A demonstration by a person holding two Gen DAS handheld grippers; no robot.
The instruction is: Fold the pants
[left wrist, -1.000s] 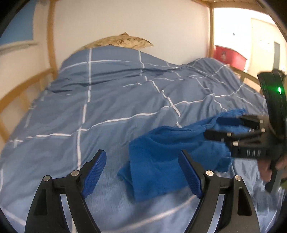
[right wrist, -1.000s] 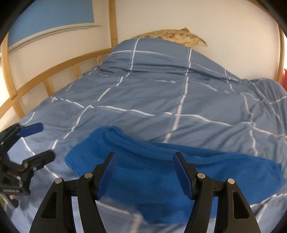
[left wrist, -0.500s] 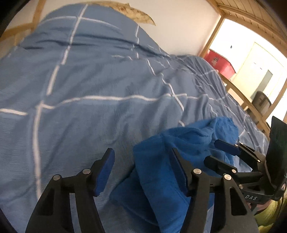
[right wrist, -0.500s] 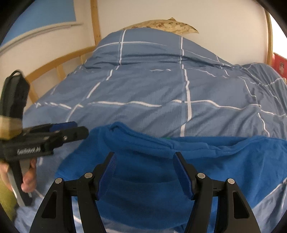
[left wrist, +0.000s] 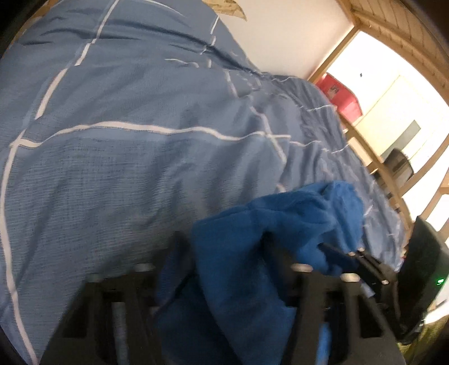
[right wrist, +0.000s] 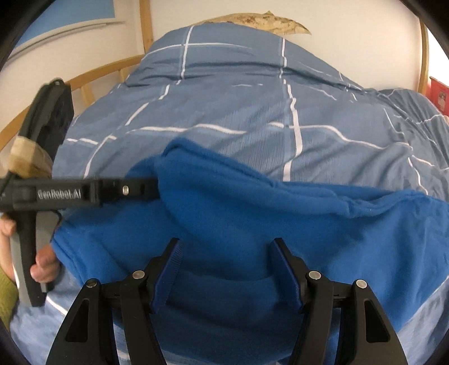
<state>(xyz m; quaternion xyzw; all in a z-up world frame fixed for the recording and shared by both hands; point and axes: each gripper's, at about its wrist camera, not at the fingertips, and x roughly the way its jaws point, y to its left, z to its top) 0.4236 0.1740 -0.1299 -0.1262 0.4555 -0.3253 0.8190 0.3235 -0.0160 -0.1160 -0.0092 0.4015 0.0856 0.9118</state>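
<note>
The bright blue fleece pants (right wrist: 252, 213) lie bunched on the bed; they also show in the left wrist view (left wrist: 266, 241). My left gripper (left wrist: 224, 252) has the fabric draped between and over its fingers, and the view is blurred. From the right wrist view its fingers (right wrist: 126, 191) reach into a fold at the pants' left edge, with the tips hidden by cloth. My right gripper (right wrist: 227, 269) is open, its blue pads on either side of the pants' near part, low over the cloth.
The bed has a blue duvet (right wrist: 252, 98) with white lines and a patterned pillow (right wrist: 263, 21) at its head. A wooden bed rail (right wrist: 98, 73) runs along the left. A red box (left wrist: 339, 95) and a doorway stand beyond the bed's right side.
My left gripper has moved forward into the left edge of the pants and the cloth now covers its fingers. The pants have bunched up higher. My right gripper has come closer over the cloth.
</note>
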